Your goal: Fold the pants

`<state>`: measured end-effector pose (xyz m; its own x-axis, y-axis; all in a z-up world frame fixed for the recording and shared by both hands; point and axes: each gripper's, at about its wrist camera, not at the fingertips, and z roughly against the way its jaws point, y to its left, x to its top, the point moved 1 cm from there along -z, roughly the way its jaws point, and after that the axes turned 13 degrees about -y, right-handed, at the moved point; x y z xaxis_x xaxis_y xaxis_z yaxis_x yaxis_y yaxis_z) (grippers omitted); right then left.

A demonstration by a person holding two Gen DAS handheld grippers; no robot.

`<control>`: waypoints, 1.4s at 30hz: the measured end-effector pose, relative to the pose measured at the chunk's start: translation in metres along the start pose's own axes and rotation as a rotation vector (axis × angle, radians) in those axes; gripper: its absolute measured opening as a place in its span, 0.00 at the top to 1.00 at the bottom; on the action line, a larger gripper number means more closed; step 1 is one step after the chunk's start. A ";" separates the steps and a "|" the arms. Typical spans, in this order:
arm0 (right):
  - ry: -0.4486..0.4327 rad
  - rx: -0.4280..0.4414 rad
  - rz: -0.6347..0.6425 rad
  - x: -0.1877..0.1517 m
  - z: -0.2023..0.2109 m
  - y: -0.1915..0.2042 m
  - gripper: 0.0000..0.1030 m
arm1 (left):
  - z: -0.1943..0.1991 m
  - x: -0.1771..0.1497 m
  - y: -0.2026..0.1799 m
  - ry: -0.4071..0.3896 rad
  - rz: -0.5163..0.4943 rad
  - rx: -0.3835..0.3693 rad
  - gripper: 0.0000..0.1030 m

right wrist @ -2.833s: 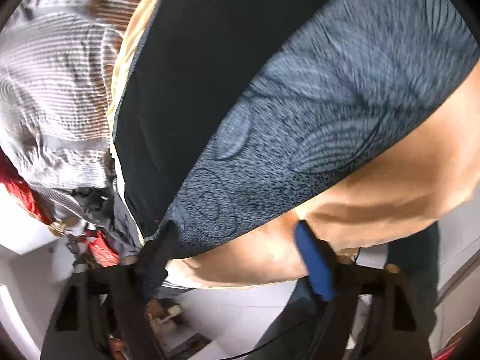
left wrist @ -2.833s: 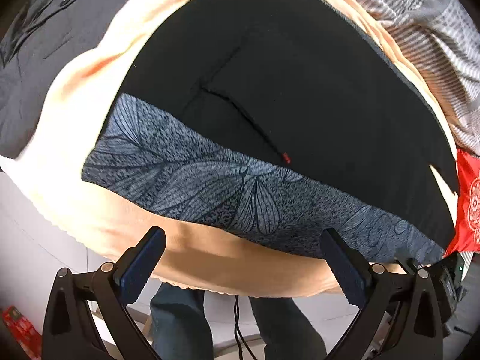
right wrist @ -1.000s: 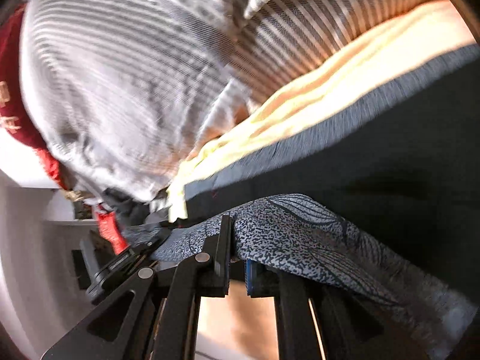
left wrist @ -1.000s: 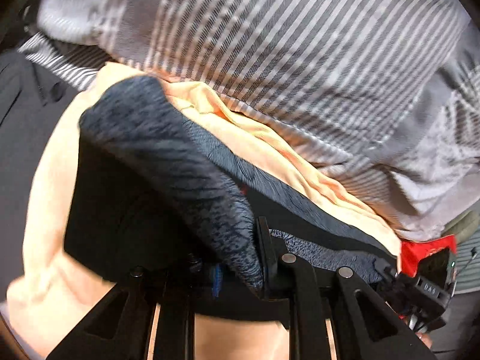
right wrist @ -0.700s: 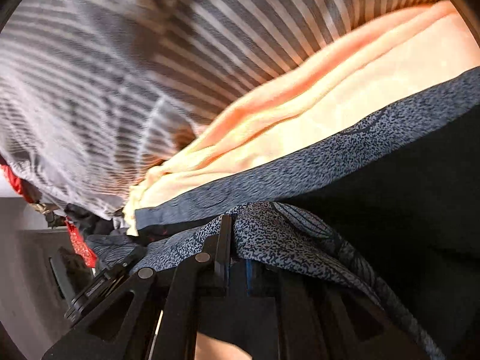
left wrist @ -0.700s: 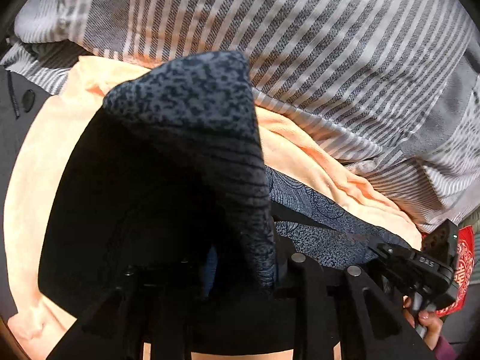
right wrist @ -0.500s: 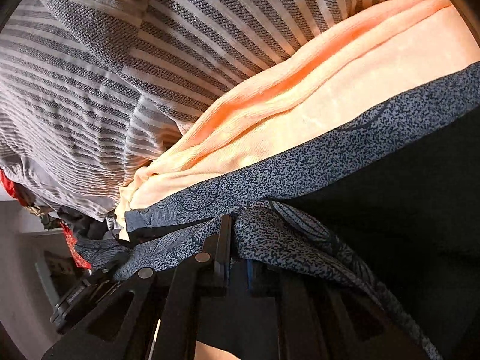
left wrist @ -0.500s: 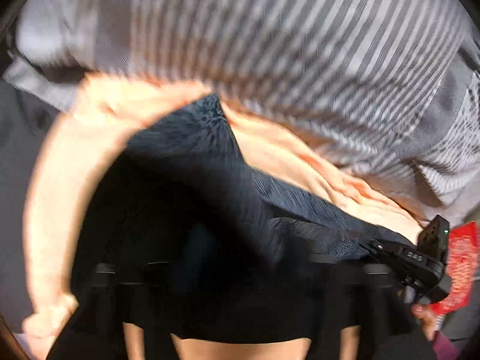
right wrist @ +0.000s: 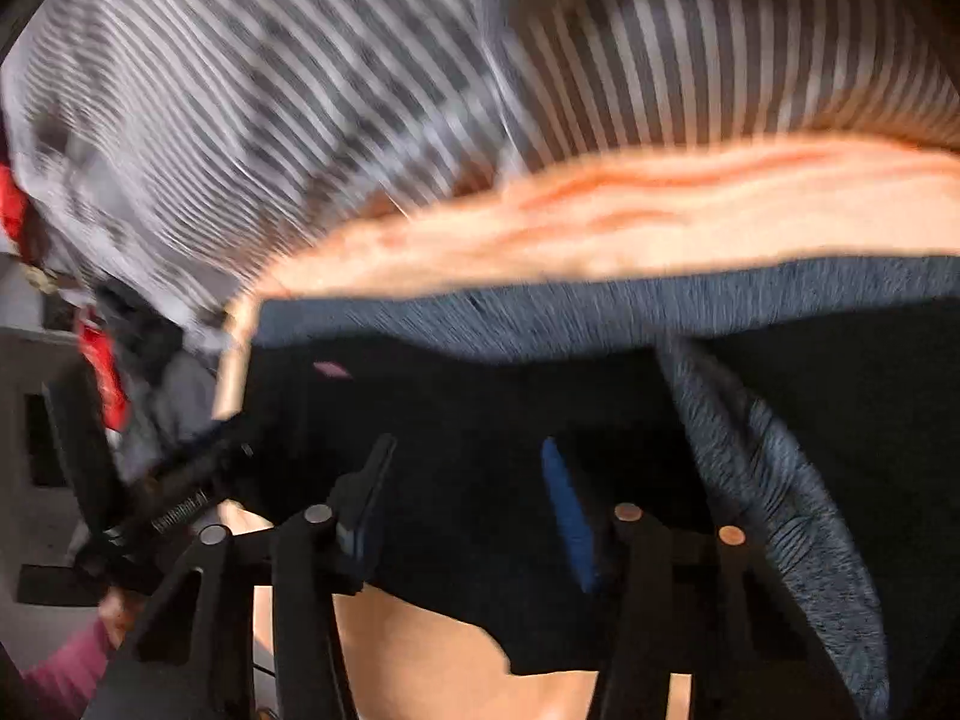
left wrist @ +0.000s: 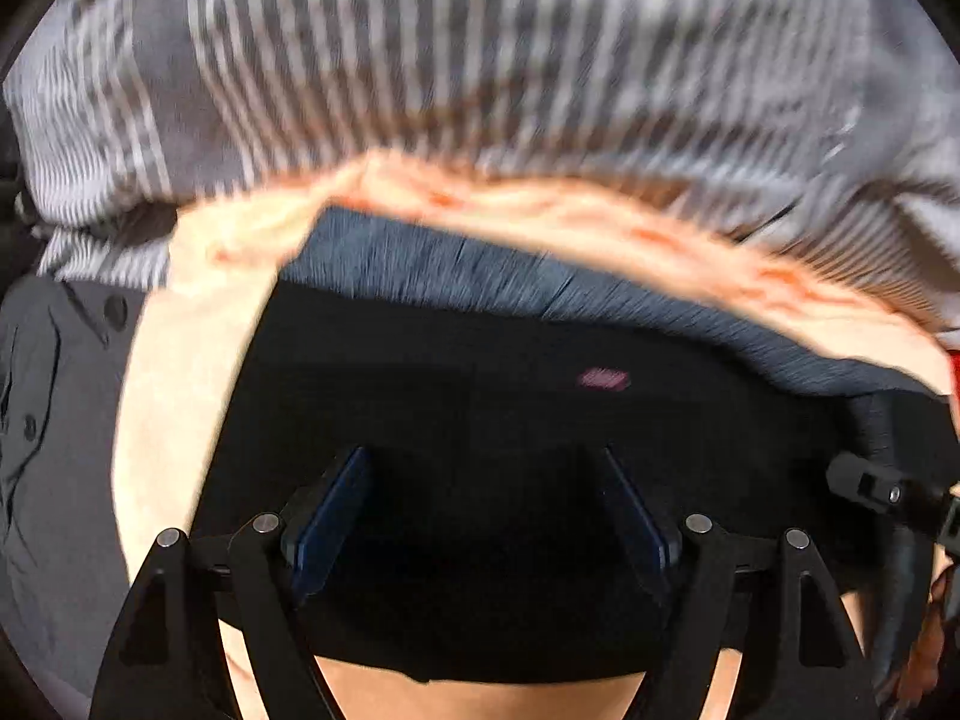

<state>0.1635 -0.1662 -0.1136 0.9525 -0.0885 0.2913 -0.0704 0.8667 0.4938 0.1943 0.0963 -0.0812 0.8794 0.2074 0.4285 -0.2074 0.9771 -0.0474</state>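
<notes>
The black pants [left wrist: 480, 408] lie folded on a peach cloth [left wrist: 180, 396], with their grey-blue patterned band [left wrist: 432, 270] along the far edge and a small pink tag [left wrist: 603, 378] near it. My left gripper [left wrist: 480, 510] hangs just over the black fabric, open, with nothing between its pads. In the right wrist view the same pants [right wrist: 480, 408] and band [right wrist: 540, 312] show, and a patterned strip [right wrist: 780, 480] runs down at the right. My right gripper [right wrist: 465, 504] is above the black cloth; its jaws are opening and nothing is pinched between them.
Grey striped fabric [left wrist: 480, 72] is heaped just beyond the peach cloth. A dark grey buttoned shirt [left wrist: 54, 420] lies at the left. The other gripper [left wrist: 882, 492] shows at the right edge. A red item [right wrist: 102, 372] and a hand in a pink sleeve [right wrist: 60, 666] sit at the left.
Both grippers were shut on the patterned hem and have let it go. The folded-over half now lies flat on the pants, and both grippers stand with jaws apart, lower over the black fabric.
</notes>
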 end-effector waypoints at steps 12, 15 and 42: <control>-0.156 -0.072 -0.270 -0.030 0.068 -0.063 0.32 | 0.004 -0.014 -0.010 0.012 -0.092 0.011 0.15; -0.177 -0.094 -0.305 -0.068 0.109 -0.073 0.32 | 0.024 -0.022 -0.027 0.049 -0.075 -0.079 0.15; -0.145 -0.210 -0.584 -0.291 0.282 -0.313 0.32 | 0.042 -0.154 -0.300 0.297 -0.019 -0.274 0.15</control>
<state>-0.1748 -0.5498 -0.1221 0.7655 -0.6285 0.1378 0.5220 0.7318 0.4382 0.1026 -0.2309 -0.0950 0.9759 0.1545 0.1540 -0.1033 0.9491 -0.2976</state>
